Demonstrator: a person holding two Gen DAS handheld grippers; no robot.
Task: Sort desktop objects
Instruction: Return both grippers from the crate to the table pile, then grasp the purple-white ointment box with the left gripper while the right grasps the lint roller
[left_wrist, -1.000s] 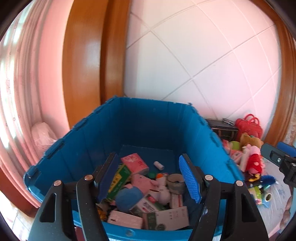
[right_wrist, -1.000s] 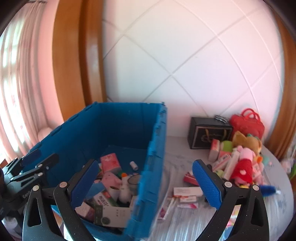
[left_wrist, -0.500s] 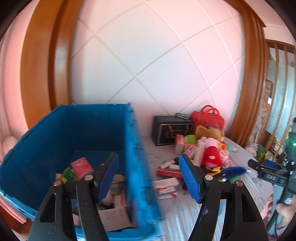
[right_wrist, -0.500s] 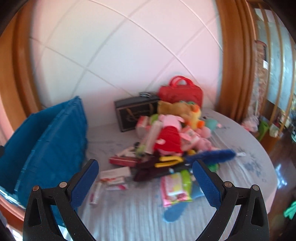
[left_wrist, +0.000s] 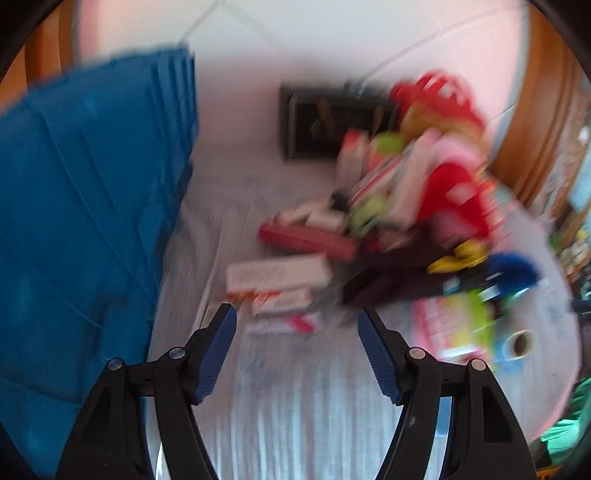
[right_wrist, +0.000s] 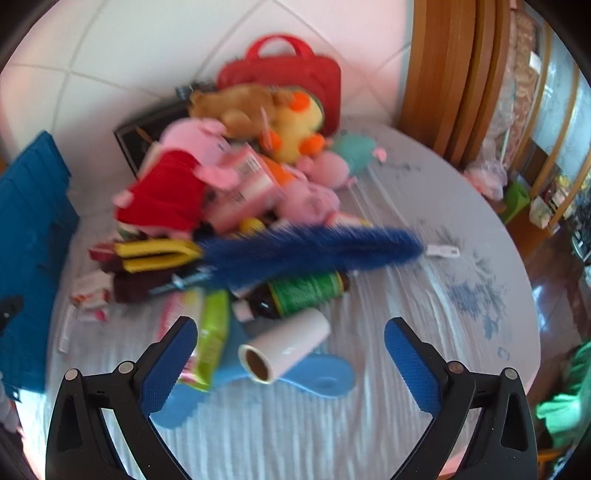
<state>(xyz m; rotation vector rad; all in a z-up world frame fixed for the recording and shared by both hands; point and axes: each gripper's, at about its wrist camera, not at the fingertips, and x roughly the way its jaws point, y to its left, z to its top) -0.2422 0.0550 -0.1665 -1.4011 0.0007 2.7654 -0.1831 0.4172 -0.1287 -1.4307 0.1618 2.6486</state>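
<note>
Clutter (right_wrist: 236, 192) heaps mid-frame beside the blue bin (left_wrist: 85, 221) at left; left gripper (left_wrist: 297, 325) and right gripper (right_wrist: 291, 343) hover empty, fingers spread, presumably ready for picking.

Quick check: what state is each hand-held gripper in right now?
Left hand-held gripper: open, holding nothing.
Right hand-held gripper: open, holding nothing.

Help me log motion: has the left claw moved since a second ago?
Yes. The left claw has swung rightward from above the blue crate to the boxes on the table, staying open.
</note>
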